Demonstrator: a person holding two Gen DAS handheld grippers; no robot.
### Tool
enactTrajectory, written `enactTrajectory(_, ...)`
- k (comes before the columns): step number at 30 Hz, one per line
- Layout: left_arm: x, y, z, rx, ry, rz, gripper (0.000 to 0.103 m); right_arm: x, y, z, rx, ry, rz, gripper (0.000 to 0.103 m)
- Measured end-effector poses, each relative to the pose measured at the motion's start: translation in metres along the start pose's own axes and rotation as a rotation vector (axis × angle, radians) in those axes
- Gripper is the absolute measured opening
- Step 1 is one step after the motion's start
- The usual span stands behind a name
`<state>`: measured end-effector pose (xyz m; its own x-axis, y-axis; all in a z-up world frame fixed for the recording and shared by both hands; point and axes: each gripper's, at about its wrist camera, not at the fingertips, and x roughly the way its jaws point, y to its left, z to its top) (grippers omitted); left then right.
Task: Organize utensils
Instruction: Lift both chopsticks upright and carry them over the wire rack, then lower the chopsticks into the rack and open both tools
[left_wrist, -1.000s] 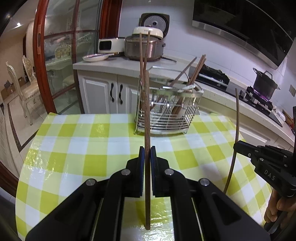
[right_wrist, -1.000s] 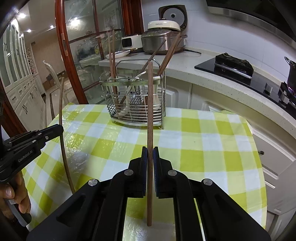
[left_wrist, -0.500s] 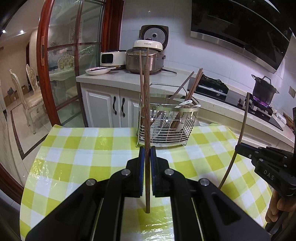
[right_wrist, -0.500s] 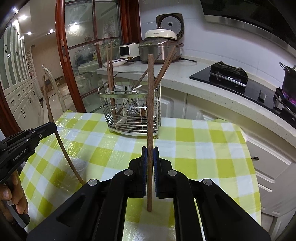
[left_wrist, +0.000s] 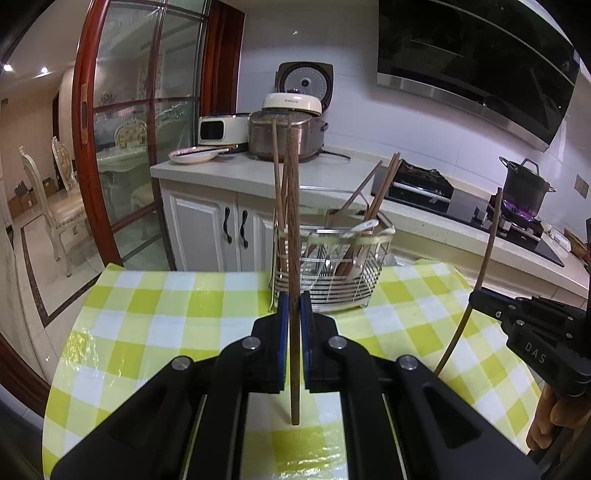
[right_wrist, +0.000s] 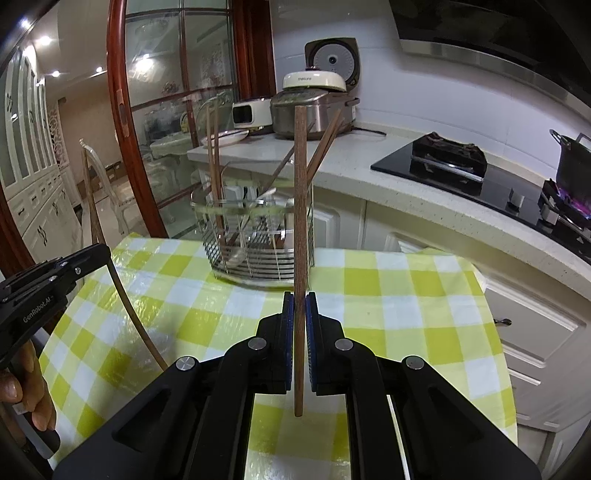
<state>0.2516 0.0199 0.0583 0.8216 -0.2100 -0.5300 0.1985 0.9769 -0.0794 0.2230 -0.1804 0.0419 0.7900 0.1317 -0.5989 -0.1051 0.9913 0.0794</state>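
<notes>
Two tongs each pinch one wooden chopstick upright above the checked worktop. Left tongs (left_wrist: 291, 314) are closed on the left chopstick (left_wrist: 292, 258), right tongs (right_wrist: 300, 314) are closed on the right chopstick (right_wrist: 300, 221). A wire utensil basket (right_wrist: 258, 236) with more chopsticks stands near the far edge.

My two brown chopsticks (left_wrist: 293, 258) (right_wrist: 300, 236) stand upright, clamped; wire caddy (left_wrist: 332, 266) sits at the tablecloth's (left_wrist: 166, 314) far edge.
</notes>
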Motion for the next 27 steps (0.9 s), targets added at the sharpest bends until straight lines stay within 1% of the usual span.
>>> enactTrajectory(7, -0.007, -0.005, 0.03, 0.02, -0.064, -0.008, 0.006, -0.011, 0.004, 0.042, -0.014, -0.083, -0.016, 0.008)
enactTrajectory(11, -0.012, -0.006, 0.054, 0.026, -0.117, -0.013, 0.006, -0.018, 0.007, 0.073, -0.02, -0.138, -0.019, 0.008)
enactTrajectory(16, -0.018, -0.009, 0.087, 0.036, -0.186, -0.015, 0.006, -0.019, 0.009, 0.108, -0.021, -0.179, -0.01, 0.008)
enactTrajectory(22, -0.014, -0.013, 0.125, 0.048, -0.25, -0.023, 0.006, -0.015, 0.012, 0.146, -0.019, -0.222, 0.0, 0.008)
enactTrajectory(27, 0.001, -0.017, 0.146, 0.048, -0.273, -0.033, 0.006, -0.006, 0.014, 0.172, -0.016, -0.258, 0.011, 0.008)
